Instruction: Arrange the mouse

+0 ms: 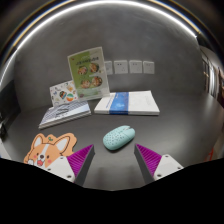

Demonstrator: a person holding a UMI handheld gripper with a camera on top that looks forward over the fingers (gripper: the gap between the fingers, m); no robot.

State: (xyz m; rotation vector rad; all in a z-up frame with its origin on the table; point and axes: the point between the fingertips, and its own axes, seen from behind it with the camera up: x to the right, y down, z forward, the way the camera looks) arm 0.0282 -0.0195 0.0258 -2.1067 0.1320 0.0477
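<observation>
A pale teal computer mouse (118,137) lies on the dark grey table (180,135), just ahead of my fingers and a little left of the middle between them. My gripper (113,162) is open and empty, its two magenta pads spread wide on either side with bare table between them. A corgi-shaped mouse mat (48,149) lies flat to the left of the mouse, next to my left finger (76,160).
A white and blue flat box (127,103) lies beyond the mouse. An upright printed card (88,72) and a smaller leaflet (66,94) stand at the back left. An orange-edged booklet (62,116) lies behind the mat. Wall sockets (134,67) sit on the back wall.
</observation>
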